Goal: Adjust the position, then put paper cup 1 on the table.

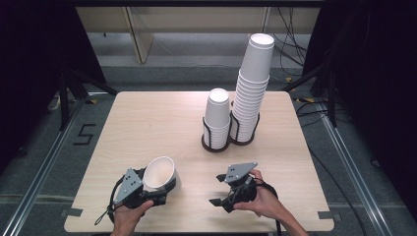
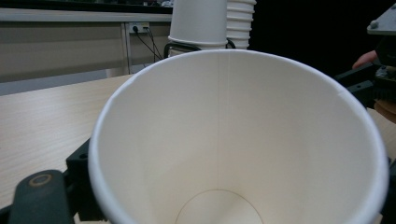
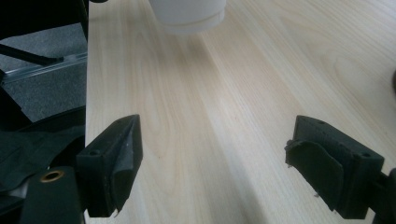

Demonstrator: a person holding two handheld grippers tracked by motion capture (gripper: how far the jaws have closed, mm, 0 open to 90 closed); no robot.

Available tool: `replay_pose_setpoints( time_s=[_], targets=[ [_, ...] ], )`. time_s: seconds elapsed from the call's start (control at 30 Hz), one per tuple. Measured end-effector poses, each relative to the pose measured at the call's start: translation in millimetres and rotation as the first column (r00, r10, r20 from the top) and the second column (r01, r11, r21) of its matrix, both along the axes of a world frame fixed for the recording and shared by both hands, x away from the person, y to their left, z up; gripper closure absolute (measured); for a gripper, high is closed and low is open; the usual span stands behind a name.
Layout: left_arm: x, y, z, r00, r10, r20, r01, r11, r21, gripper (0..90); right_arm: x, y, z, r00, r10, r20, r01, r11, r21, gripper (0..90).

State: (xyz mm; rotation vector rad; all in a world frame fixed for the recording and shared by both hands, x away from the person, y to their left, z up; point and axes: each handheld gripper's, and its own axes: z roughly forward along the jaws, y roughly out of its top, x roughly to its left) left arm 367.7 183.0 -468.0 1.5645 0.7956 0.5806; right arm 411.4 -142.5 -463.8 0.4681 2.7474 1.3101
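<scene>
White paper cup (image 1: 160, 173) pinched by left hand-held gripper (image 1: 156, 192) | right hand-held gripper (image 3: 212, 170) spread, empty

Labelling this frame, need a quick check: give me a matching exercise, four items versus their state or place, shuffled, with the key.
1. single paper cup
2. tall cup stack
3. short cup stack
4. right hand-held gripper

A. jaws apart, nothing between
B. in the right-hand ring of the black holder
C. held in the left hand-held gripper
D. in the left-hand ring

Pairs: 1-C, 2-B, 3-D, 4-A
</scene>
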Motion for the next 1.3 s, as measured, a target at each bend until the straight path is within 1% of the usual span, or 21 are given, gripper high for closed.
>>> replay_pose_setpoints(
  time_s=[0.2,0.3,0.33,0.37,0.4,0.43,0.47,0.6,0.63,0.7,0.73,0.8,0.87,0.9,1.03,1.07,1.1,1.13,1.2,1.27,1.3],
  targets=[
    [2.1,3.6,-0.3,0.9997,0.022,0.002,-0.022,0.9997,0.003,13.7,-2.0,-8.0,-1.6,0.9999,-0.016,0.001,0.016,1.0,0.004,18.4],
    [5.3,4.1,-1.2,0.9996,0.028,0.007,-0.028,0.9996,0.002,13.7,-3.3,-13.1,-0.9,0.999,-0.044,0.005,0.043,0.999,0.009,18.4],
    [5.4,4.6,-1.0,0.9994,0.036,-0.002,-0.036,0.9993,0.009,13.7,-3.0,-15.4,-0.7,0.9986,-0.052,0.009,0.052,0.999,0.009,18.4],
    [6.5,5.0,-1.3,0.9993,0.038,0.0,-0.038,0.9992,0.012,13.7,-3.8,-17.5,-0.7,0.9971,-0.076,0.003,0.076,0.997,0.008,18.4],
    [8.3,4.9,-2.1,0.9992,0.039,0.007,-0.039,0.9992,0.002,13.7,-3.7,-19.7,-1.1,0.9961,-0.088,0.005,0.088,0.996,0.012,18.4],
    [8.5,6.4,-1.4,0.9988,0.05,-0.004,-0.049,0.9986,0.018,13.6,-3.8,-22.0,-1.4,0.9954,-0.096,-0.01,0.096,0.995,0.011,18.4],
    [10.1,7.0,-1.5,0.9987,0.052,-0.004,-0.052,0.9986,0.013,13.6,-3.7,-24.5,-2.0,0.9938,-0.111,0.003,0.111,0.994,0.015,18.4],
    [19.6,11.2,-0.9,0.9971,0.076,0.003,-0.076,0.9968,0.024,13.6,-5.2,-33.3,-4.4,0.9883,-0.152,-0.004,0.152,0.988,0.012,18.4],
    [22.7,12.5,-1.0,0.9966,0.082,0.003,-0.082,0.9963,0.026,13.6,-5.3,-35.4,-5.1,0.988,-0.154,0.004,0.154,0.988,0.014,18.4],
    [30.0,15.3,-1.3,0.9952,0.098,-0.004,-0.098,0.9948,0.029,13.5,-8.2,-39.2,-4.9,0.9844,-0.176,-0.006,0.176,0.984,0.012,18.4],
    [33.8,16.4,-1.4,0.9941,0.108,-0.011,-0.108,0.9939,0.025,13.5,-8.1,-41.0,-4.7,0.9855,-0.169,0.005,0.169,0.985,0.013,18.4],
    [41.6,18.0,-2.0,0.9924,0.122,-0.011,-0.122,0.9924,0.013,13.5,-9.9,-44.8,-3.9,0.9808,-0.195,0.0,0.195,0.981,0.021,18.4],
    [50.1,20.3,-0.6,0.9897,0.142,-0.019,-0.141,0.9896,0.028,13.5,-10.0,-48.0,-4.0,0.9812,-0.193,0.007,0.193,0.981,0.028,18.4],
    [54.5,21.3,-0.1,0.9883,0.152,-0.011,-0.152,0.9879,0.033,13.5,-10.5,-50.0,-4.3,0.979,-0.204,0.002,0.204,0.979,0.029,18.4],
    [73.5,24.7,2.7,0.9823,0.186,-0.018,-0.186,0.9822,0.029,13.5,-11.7,-56.1,-5.5,0.9771,-0.213,0.002,0.212,0.977,0.026,18.7],
    [78.4,25.2,3.5,0.9824,0.185,-0.023,-0.184,0.9822,0.036,13.5,-12.2,-56.8,-6.1,0.9757,-0.219,0.002,0.219,0.975,0.026,18.7],
    [83.0,25.5,4.3,0.9807,0.195,-0.015,-0.194,0.9799,0.048,13.4,-12.1,-58.0,-6.1,0.9764,-0.216,0.009,0.216,0.976,0.02,18.7],
    [86.5,25.4,4.7,0.9793,0.202,-0.011,-0.201,0.9782,0.052,13.4,-14.1,-58.4,-6.8,0.9734,-0.229,-0.01,0.229,0.973,0.024,18.7],
    [97.8,26.0,6.1,0.9763,0.216,-0.012,-0.215,0.9756,0.044,13.4,-14.5,-58.8,-7.2,0.9726,-0.232,-0.01,0.233,0.972,0.025,18.7],
    [107.4,26.2,7.5,0.9731,0.23,-0.013,-0.229,0.9722,0.048,13.4,-13.1,-60.0,-7.1,0.9751,-0.221,0.014,0.221,0.975,0.026,18.8],
    [112.2,26.3,7.9,0.9724,0.233,-0.013,-0.232,0.9709,0.06,13.4,-13.3,-60.3,-7.1,0.9744,-0.224,0.011,0.224,0.974,0.026,18.8]
  ],
)
